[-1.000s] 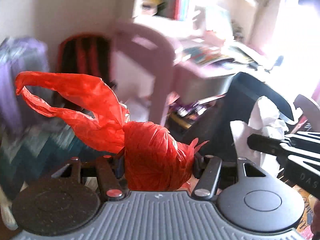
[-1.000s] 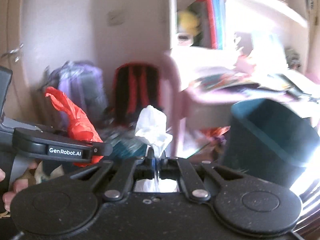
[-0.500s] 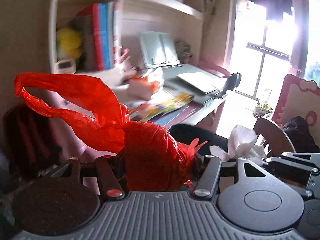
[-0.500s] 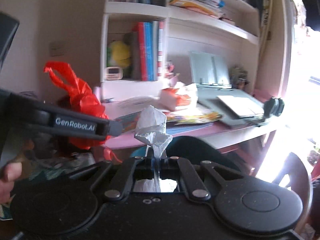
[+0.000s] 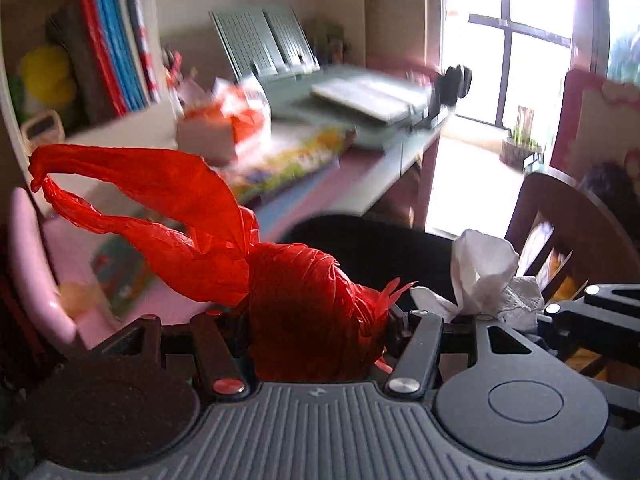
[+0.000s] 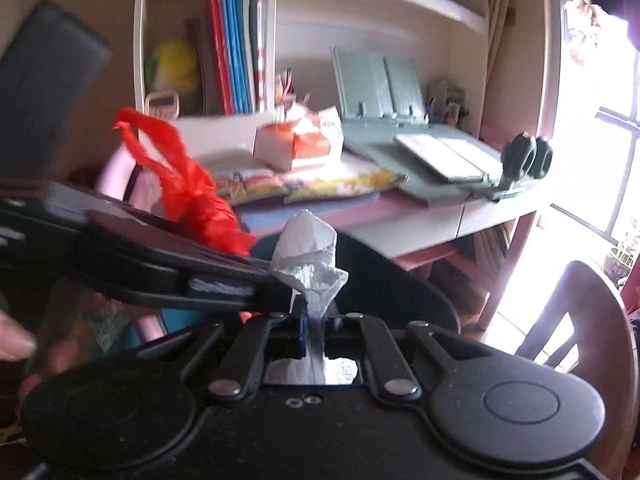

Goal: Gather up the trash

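Trash was in both tools: the left gripper (image 5: 316, 320) was clamped on a knotted red plastic bag (image 5: 304, 304), whose twisted handles trailed off toward ten o'clock in the left wrist view; the right gripper (image 6: 314, 326) pinched a crumpled white tissue (image 6: 308, 256) that stood up at twelve o'clock from its narrow jaws; those jaws were just beginning to open, with the tissue between them and the pads apparently on it. A second before, both cameras had faced a wall with backpacks and the dark bin lay off to the right; at this moment they faced the cluttered desk (image 6: 460, 212) and the bookshelf (image 6: 240, 52), and the dark bin (image 6: 400, 284) sat directly beneath the tissue, with its rim showing at five o'clock from the bag in the left wrist view. That swing suggested both loads had been carried over the bin, and that the tissue was probably about to drop in first; the bag was firmly held, so its release looked likely to follow.
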`<state>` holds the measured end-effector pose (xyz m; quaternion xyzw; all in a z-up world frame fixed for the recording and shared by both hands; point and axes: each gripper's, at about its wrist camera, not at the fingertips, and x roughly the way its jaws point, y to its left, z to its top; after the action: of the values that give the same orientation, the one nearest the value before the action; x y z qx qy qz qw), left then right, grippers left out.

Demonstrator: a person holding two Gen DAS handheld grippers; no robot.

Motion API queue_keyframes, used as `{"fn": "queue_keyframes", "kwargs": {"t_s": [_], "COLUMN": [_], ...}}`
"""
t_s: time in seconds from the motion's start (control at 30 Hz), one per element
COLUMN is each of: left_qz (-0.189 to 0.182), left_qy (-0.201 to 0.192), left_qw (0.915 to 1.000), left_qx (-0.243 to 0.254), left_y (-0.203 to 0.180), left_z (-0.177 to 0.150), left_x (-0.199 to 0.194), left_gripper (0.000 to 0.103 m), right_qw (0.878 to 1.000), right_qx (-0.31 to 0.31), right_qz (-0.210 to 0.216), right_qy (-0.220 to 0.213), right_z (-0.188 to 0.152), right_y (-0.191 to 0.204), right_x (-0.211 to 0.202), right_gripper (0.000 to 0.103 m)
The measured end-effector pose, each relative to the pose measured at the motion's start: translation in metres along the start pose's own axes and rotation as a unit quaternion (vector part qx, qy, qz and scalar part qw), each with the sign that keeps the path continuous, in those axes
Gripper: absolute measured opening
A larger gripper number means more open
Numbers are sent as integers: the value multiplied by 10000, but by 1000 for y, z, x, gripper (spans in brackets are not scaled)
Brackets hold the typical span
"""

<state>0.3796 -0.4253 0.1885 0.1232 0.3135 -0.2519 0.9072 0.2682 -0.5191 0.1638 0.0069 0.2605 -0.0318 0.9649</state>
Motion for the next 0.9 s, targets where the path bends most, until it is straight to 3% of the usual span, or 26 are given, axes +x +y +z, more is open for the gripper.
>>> {"fn": "queue_keyframes", "kwargs": {"t_s": [0.23, 0.37, 0.6, 0.67, 0.9], "left_qz": [-91, -179, -143, -135, -129], "left_qy": [446, 584, 617, 584, 469], "left_qw": [9984, 9970, 9973, 9976, 9986], "left_qx": [326, 468, 373, 353, 186], "left_y": [-9, -11, -9, -8, -2], "left_z": [-10, -13, -20, -22, -28], "left_x": [31, 39, 39, 36, 16], "left_gripper": [61, 62, 81, 81, 82], "right_qw": [9991, 9988, 9985, 9986, 9993], "right_qx": [101, 79, 73, 70, 75], "right_qz": [-38, -75, -190, -179, -103], "right_qy": [415, 487, 515, 501, 359], "right_z": [-18, -23, -32, -34, -34], "right_y": [-8, -8, -10, -11, -6], "right_x": [18, 21, 17, 15, 4], "right_gripper": [16, 27, 37, 46, 53]}}
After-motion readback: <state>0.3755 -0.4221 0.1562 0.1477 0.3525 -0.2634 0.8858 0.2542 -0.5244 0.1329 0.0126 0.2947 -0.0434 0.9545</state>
